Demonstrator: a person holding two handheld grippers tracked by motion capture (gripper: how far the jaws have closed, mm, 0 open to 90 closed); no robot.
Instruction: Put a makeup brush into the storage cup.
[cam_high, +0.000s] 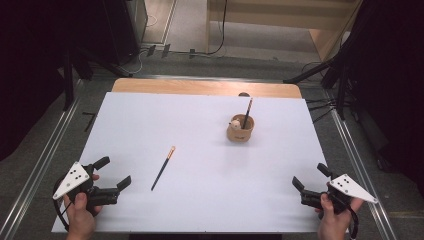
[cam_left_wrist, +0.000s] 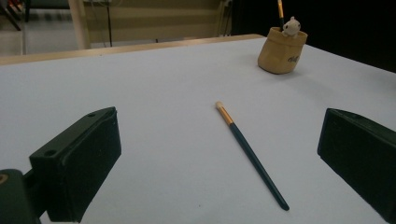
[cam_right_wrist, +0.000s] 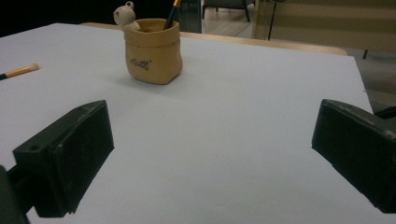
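Lying flat on the white table top (cam_high: 200, 200), a slim dark-handled makeup brush (cam_high: 163, 167) with an orange-gold ferrule and a pale tip rested just left of the table's middle, its pale end pointing away from the person. The left gripper (cam_high: 114, 172) hovered near the front left corner, held in the person's left hand (cam_high: 80, 212), its jaws spread wide and holding nothing; in the left gripper view the brush (cam_left_wrist: 251, 155) lay between and beyond the two black jaws, apart from both. The right gripper (cam_high: 311, 177) sat near the front right corner in the right hand (cam_high: 334, 220), likewise spread wide and empty. Farther back and right of centre stood a small tan pouch-shaped holder (cam_high: 240, 129) with a little pale bear figure (cam_high: 235, 123) at its rim and a second brush (cam_high: 247, 112) standing in it, leaning slightly. In the right gripper view the holder (cam_right_wrist: 153, 51) stood upright well beyond the jaws, with dark lettering on its side, and the pale tip of the loose brush (cam_right_wrist: 21, 71) showed at the left edge. Both grippers were well apart from the holder.
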